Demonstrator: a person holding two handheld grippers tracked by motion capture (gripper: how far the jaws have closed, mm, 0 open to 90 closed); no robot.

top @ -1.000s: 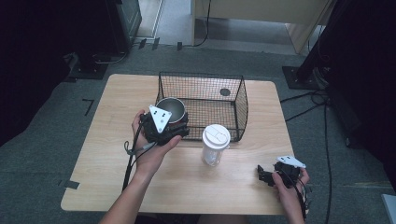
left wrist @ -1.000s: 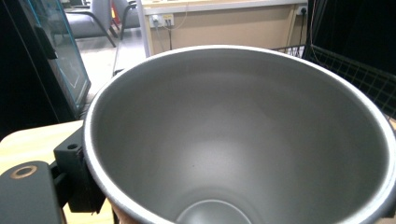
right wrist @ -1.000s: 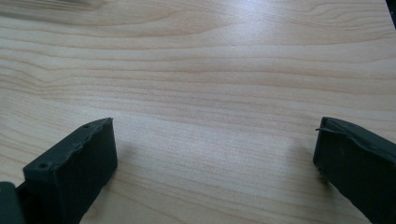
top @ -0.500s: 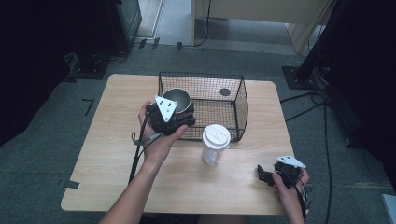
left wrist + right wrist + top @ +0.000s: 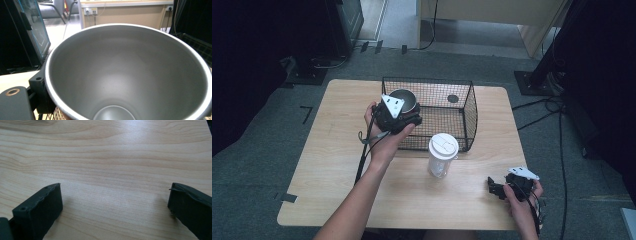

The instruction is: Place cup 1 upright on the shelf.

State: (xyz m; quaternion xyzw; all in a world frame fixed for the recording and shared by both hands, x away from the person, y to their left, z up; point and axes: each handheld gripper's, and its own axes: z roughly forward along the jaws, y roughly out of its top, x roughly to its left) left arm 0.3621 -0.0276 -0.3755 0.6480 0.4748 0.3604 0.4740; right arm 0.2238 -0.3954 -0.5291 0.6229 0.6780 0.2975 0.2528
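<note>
Wooden tabletop point(image 5: 327, 165) is seen carrying a black wire basket point(image 5: 447, 107) at 12 o'clock. A white lidded cup point(image 5: 442, 155) stands at centre, just in front of the basket. A steel cup point(image 5: 404, 98) is gripped by the left tongs point(image 5: 404, 117) over the basket's left edge. Right tongs point(image 5: 497, 188), at 4 o'clock, are spread wide, nothing between them.

Grey metal cup point(image 5: 404, 99), open mouth up and empty inside, clamped in left gripper point(image 5: 404, 116) at the wire basket's point(image 5: 457, 117) near-left corner, above the rim; white-lidded cup point(image 5: 442, 155) upright on table just before basket.
</note>
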